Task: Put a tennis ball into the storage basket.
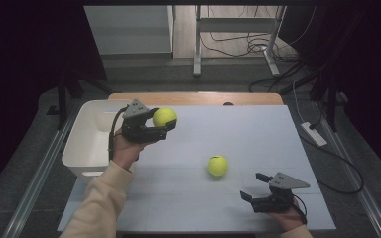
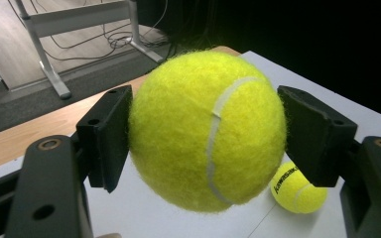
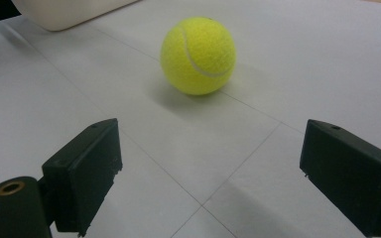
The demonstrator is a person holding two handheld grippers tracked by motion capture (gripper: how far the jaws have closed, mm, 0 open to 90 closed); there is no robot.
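Observation:
My left gripper (image 1: 164, 120) is shut on a yellow tennis ball (image 1: 164, 117), held above the white table near the bin. In the left gripper view both black pads (image 2: 105, 136) press on the sides of that held ball (image 2: 206, 130). A second tennis ball (image 1: 218, 165) lies on the table near the middle, also seen low in the left gripper view as the lying ball (image 2: 297, 187). My right gripper (image 1: 255, 186) rests at the front right, open, with nothing between its jaws. In the right gripper view the lying ball (image 3: 198, 55) sits a short way ahead of the open gripper (image 3: 218, 168).
A white plastic bin (image 1: 87, 141) stands at the table's left edge, beside my left hand. The white table top (image 1: 258, 134) has a wooden strip along its far edge. Beyond it are desk legs and cables on the floor, and a power strip (image 1: 313, 133) at the right.

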